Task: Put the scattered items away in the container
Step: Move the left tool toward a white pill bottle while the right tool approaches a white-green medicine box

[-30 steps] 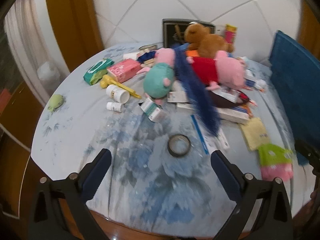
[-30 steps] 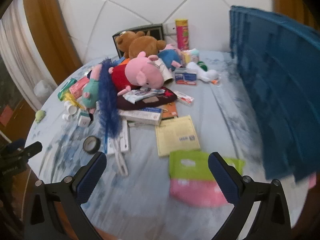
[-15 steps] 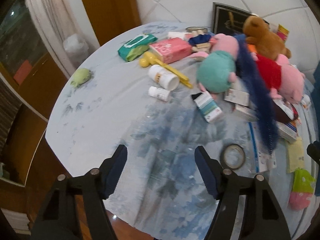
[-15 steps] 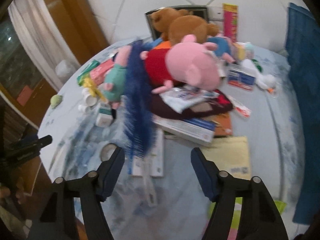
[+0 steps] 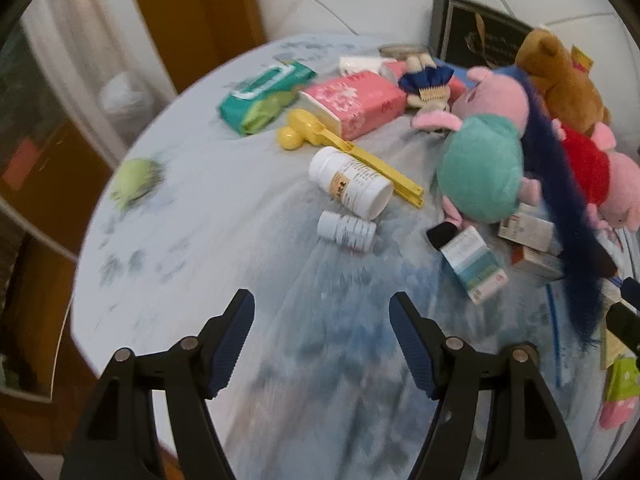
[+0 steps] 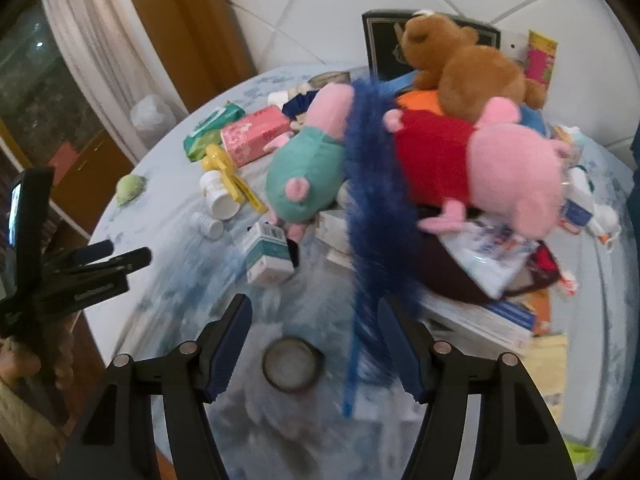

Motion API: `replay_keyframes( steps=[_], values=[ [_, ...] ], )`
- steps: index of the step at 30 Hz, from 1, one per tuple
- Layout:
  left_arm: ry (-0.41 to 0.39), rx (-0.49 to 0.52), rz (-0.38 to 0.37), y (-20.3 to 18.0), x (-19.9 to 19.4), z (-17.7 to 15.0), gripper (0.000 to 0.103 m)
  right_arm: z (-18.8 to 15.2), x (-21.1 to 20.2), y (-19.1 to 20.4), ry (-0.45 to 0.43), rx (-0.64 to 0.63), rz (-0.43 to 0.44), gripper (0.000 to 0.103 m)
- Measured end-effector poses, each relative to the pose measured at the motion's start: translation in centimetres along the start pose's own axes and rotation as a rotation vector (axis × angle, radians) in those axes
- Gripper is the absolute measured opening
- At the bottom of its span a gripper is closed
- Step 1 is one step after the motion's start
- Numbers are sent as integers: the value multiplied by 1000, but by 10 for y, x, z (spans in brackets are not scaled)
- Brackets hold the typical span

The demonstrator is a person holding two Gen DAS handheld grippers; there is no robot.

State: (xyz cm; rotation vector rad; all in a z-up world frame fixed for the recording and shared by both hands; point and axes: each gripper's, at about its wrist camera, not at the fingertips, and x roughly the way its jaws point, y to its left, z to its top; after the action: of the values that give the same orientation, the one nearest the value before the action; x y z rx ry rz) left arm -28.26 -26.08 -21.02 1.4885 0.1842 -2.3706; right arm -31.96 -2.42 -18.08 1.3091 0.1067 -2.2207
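My left gripper (image 5: 320, 312) hangs open over bare blue-flowered cloth (image 5: 200, 264), with nothing between its fingers. A small white pill bottle (image 5: 346, 229) lies just beyond it, then a bigger white bottle (image 5: 352, 182) and a yellow clip (image 5: 352, 152). My right gripper (image 6: 314, 316) has its jaws closing, and no pad touches anything. A dark tape roll (image 6: 292, 364) lies flat on the cloth in the gap between its fingers. A blue feather duster (image 6: 372, 200) runs past the right finger. A teal box (image 6: 266, 256) lies just ahead.
Plush toys are heaped at the back right: a teal pig (image 5: 480, 168), a red-and-pink pig (image 6: 500, 168) and a brown bear (image 6: 468, 68). A pink tissue pack (image 5: 356, 100), green wipes (image 5: 264, 96) and a small green toy (image 5: 134, 178) lie to the left. The table edge curves close on the left.
Both views have swung left across the table and lower, and the blue crate has left the picture. Both grippers' jaws have narrowed. The tape roll now lies between the right fingers.
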Motion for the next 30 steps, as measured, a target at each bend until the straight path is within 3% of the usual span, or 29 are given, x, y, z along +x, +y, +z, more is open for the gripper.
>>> replay_keyframes(
  steps=[9, 12, 20, 23, 26, 28, 30],
  values=[
    [98, 223, -144, -11, 96, 43, 69, 7, 62, 20, 43, 222, -117, 66],
    [102, 261, -165, -3, 101, 42, 51, 6, 72, 26, 58, 245, -137, 66],
    [99, 233, -138, 47, 92, 28, 51, 12, 103, 43, 84, 204, -131, 66],
    [95, 179, -150, 62, 83, 25, 51, 13, 112, 49, 102, 175, -138, 66],
    [88, 142, -155, 68, 74, 24, 63, 13, 116, 52, 116, 157, -149, 68],
    [74, 119, -146, 72, 66, 23, 66, 13, 117, 55, 117, 144, -151, 71],
    [70, 98, -144, 77, 64, 23, 66, 13, 117, 58, 111, 124, -151, 83]
  ],
)
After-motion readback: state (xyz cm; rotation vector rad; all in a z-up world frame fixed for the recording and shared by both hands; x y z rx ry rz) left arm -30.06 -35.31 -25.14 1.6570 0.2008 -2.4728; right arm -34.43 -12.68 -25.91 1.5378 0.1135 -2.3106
